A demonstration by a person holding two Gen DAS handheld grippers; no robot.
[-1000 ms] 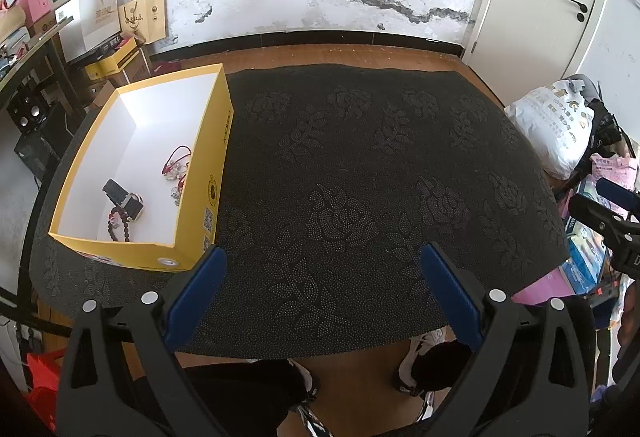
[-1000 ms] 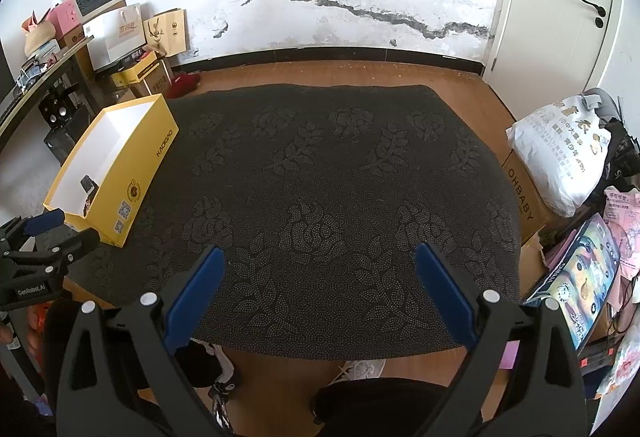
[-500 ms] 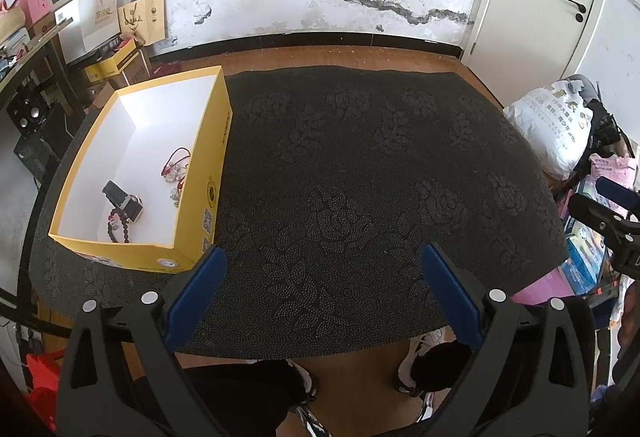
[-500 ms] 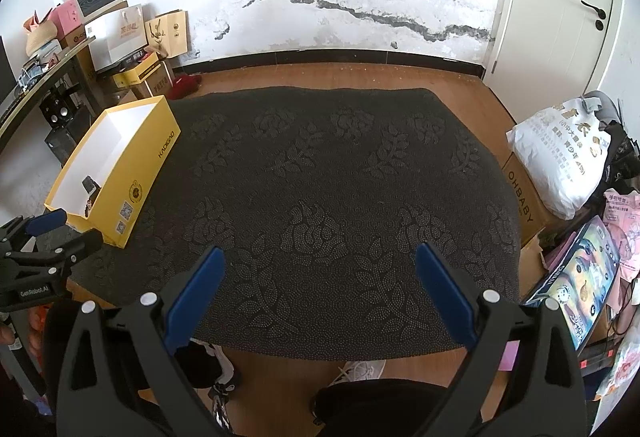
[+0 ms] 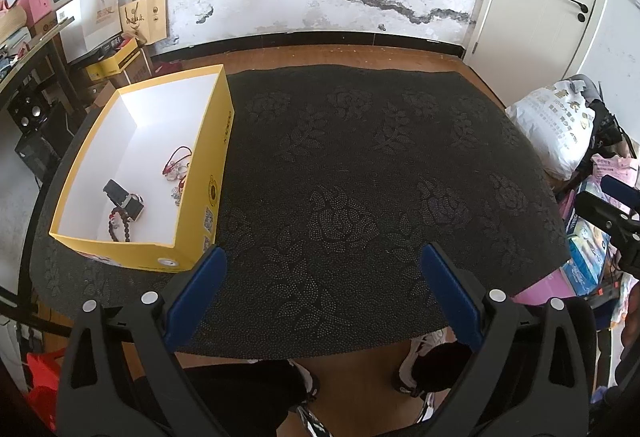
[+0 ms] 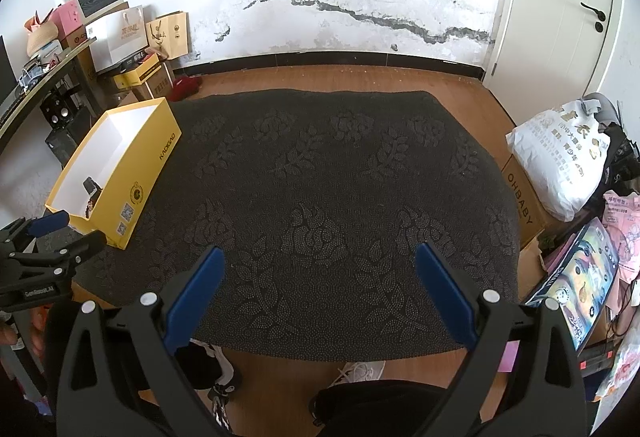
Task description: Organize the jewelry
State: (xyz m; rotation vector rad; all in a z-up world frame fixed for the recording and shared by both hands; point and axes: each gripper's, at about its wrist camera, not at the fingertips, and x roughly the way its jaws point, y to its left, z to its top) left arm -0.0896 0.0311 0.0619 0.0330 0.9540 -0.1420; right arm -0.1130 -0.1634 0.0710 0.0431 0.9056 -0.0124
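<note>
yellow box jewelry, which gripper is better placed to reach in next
Left, probably. The yellow box sits just ahead of the left gripper, beside its left finger, jewelry plainly visible. From the right gripper the box lies far left. Both are open and empty.

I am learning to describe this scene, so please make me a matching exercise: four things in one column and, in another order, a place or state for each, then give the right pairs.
Things
1. yellow box
2. bead bracelet
3. left gripper
4. white sack

Places or states
A. lies inside the box, near its front corner
B. open, nothing between its fingers
C. stands on the left part of the dark mat
D. rests off the mat, at the right, on a carton

Pairs: 1-C, 2-A, 3-B, 4-D
</note>
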